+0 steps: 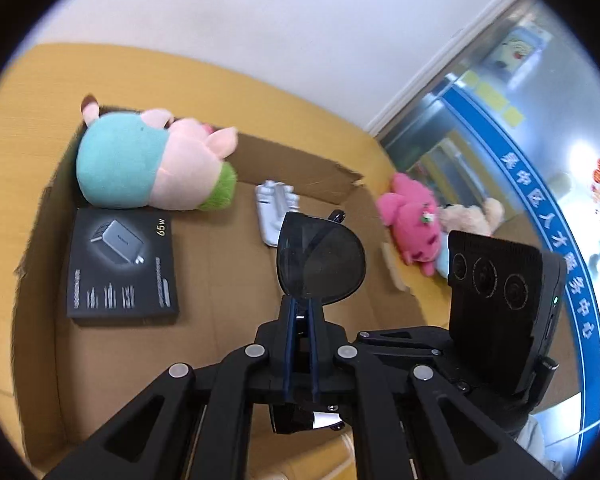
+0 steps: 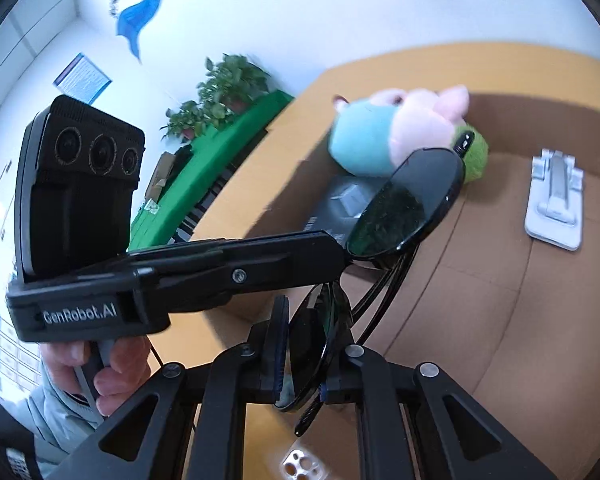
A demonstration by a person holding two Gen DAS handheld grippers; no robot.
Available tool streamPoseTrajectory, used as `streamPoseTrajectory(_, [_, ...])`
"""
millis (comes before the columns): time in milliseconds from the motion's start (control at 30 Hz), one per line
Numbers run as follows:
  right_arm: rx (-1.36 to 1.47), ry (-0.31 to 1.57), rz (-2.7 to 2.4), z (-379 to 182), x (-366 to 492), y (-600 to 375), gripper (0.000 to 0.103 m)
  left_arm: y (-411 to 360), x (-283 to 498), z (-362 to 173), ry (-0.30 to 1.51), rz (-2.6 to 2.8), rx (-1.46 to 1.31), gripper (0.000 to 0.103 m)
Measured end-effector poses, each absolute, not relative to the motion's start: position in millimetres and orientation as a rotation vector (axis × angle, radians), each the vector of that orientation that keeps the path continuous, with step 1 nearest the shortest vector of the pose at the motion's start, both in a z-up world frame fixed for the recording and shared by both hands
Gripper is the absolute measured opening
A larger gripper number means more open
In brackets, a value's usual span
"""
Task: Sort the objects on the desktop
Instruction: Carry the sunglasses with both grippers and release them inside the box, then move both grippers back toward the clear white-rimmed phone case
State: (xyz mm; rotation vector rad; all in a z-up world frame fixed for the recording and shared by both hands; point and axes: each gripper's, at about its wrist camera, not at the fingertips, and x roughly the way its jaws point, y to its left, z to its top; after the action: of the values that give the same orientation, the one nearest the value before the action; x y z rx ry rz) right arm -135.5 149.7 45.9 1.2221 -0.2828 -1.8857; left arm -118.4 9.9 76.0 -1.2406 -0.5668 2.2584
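Observation:
Black sunglasses (image 1: 320, 264) are held by both grippers above an open cardboard box (image 1: 204, 340). My left gripper (image 1: 301, 312) is shut on one lens edge. My right gripper (image 2: 304, 356) is shut on the other lens (image 2: 308, 344); the first lens (image 2: 408, 204) sticks out past the left gripper's body (image 2: 236, 268). In the box lie a teal and pink plush (image 1: 152, 160), a black charger box (image 1: 120, 264) and a white stand (image 1: 272, 212).
A pink plush (image 1: 412, 220) and a beige plush (image 1: 468, 216) lie on the yellow desk (image 1: 20, 120) right of the box. A phone case (image 2: 300, 464) lies near the desk's front. The right gripper's body (image 1: 500, 300) is close on the right.

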Motion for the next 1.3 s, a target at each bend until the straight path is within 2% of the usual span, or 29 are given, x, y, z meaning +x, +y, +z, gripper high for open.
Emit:
streamPoseTrajectory(100, [1.288, -0.319, -1.836, 25.9, -166.4, 148.3, 0.01, 6.1, -144.9, 54.1, -0.609, 2.236, -1.298, 0.005])
streamPoseTrajectory(400, [1.501, -0.361, -1.726, -35.7, -229.0, 141.7, 0.011, 13.6, -201.6, 4.7, -0.542, 2.181, -1.483, 0.005])
streamPoseTrajectory(600, [1.597, -0.443, -1.701, -64.8, -244.3, 152.5, 0.022, 26.5, -214.4, -12.0, -0.478, 2.171, -1.584, 0.005])
streamPoseTrajectory(633, [1.6, -0.435, -1.717, -63.0, -242.8, 154.1, 0.025, 29.3, -216.1, -13.6, -0.455, 2.176, -1.598, 0.005])
streamPoseTrajectory(700, [1.602, -0.425, -1.725, -58.5, -239.2, 156.2, 0.038, 35.5, -217.2, -13.1, -0.409, 2.193, -1.621, 0.005])
streamPoseTrajectory(767, [1.601, -0.393, -1.758, -50.9, -234.8, 158.9, 0.07, 40.0, -218.5, -11.8, -0.39, 2.187, -1.641, 0.005])
streamPoseTrajectory(833, [1.606, -0.319, -1.856, -41.2, -228.7, 163.2, 0.089, 46.0, -217.8, -11.9, -0.331, 2.202, -1.662, 0.005])
streamPoseTrajectory(1033, [1.513, -0.27, -1.949, -15.1, -201.9, 178.2, 0.089, 50.7, -212.9, -14.1, -0.313, 2.185, -1.685, 0.005])
streamPoseTrajectory(1167, [1.453, -0.121, -2.087, -1.0, -185.1, 186.3, 0.089, 45.2, -209.9, -8.7, -0.331, 2.185, -1.664, 0.005])
streamPoseTrajectory(1233, [1.499, -0.104, -2.095, -10.8, -190.0, 188.1, 0.088, 45.6, -211.5, -7.8, -0.345, 2.177, -1.663, 0.005])
streamPoseTrajectory(1300, [1.539, -0.093, -2.049, -20.9, -200.4, 178.5, 0.07, 50.8, -214.4, -8.5, -0.339, 2.178, -1.668, 0.005])
